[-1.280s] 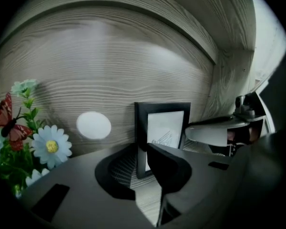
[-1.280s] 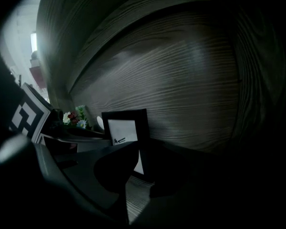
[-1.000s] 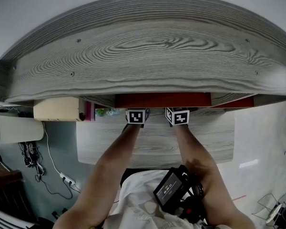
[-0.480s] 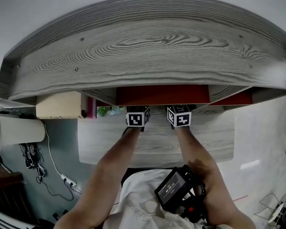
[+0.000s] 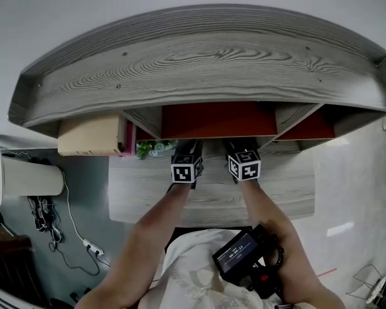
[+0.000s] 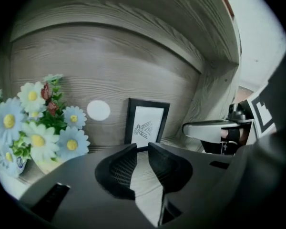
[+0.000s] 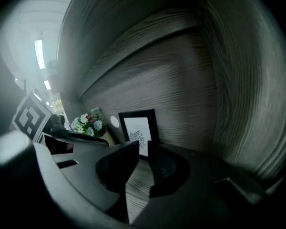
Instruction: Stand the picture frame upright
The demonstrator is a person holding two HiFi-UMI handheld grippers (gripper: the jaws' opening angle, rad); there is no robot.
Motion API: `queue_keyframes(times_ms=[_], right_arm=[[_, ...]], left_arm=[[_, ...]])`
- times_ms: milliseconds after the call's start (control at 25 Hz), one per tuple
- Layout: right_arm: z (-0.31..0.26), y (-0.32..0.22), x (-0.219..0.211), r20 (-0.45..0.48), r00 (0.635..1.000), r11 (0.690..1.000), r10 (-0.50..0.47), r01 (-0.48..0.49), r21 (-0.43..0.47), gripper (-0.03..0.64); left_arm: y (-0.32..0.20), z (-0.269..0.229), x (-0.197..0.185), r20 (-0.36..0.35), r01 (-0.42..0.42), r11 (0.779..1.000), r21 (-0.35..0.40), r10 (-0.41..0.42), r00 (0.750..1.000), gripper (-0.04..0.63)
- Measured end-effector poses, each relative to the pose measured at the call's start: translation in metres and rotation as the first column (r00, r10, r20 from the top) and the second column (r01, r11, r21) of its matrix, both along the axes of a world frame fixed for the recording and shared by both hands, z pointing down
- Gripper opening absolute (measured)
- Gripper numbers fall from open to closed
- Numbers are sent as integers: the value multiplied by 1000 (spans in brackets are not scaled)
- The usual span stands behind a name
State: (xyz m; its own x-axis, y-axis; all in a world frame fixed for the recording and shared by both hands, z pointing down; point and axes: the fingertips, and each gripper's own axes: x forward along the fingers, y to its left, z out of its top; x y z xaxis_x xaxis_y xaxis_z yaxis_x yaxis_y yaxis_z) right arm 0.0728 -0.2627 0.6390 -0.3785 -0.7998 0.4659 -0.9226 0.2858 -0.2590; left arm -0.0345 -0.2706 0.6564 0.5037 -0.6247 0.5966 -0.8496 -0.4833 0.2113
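A black picture frame [image 6: 147,123] with a white print stands upright against the grey wooden back wall of the cubby, also in the right gripper view [image 7: 138,131]. My left gripper [image 6: 142,149] sits a short way in front of it, jaws closing with a narrow gap and nothing between them. My right gripper [image 7: 143,149] is likewise short of the frame, jaws closing on nothing. In the head view both grippers' marker cubes, the left one [image 5: 186,167] and the right one [image 5: 244,166], sit side by side at the shelf's front edge; the frame is hidden there.
A pot of pale blue and white flowers [image 6: 33,128] stands left of the frame, a white round patch [image 6: 98,110] on the wall between them. The grey shelf top [image 5: 199,76] overhangs the desk [image 5: 212,195]. A beige box [image 5: 93,135] sits at the left.
Both grippers have drawn back toward me, out from under the shelf. More of the red-backed cubby and the flowers shows in the head view.
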Motion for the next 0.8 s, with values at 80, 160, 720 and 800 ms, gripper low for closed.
queue_keyframes(times_ms=[80, 160, 720, 800], right_arm=[[-3, 9, -2, -9, 1000, 1000, -23, 23, 5, 58], [-4, 20, -4, -11, 999, 999, -41, 41, 3, 39], [-27, 73, -13, 32, 988, 988, -150, 149, 35, 5], [-30, 80, -12, 54, 987, 988, -154, 152, 42, 5]], left_arm=[[10, -2, -3, -9, 5, 1000, -5, -5, 1000, 91], [21, -4, -5, -17, 2, 1000, -9, -2, 1000, 77], [81, -16, -20, -76, -39, 999, -22, 37, 996, 14], [88, -18, -22, -75, -49, 999, -17, 48, 996, 14]])
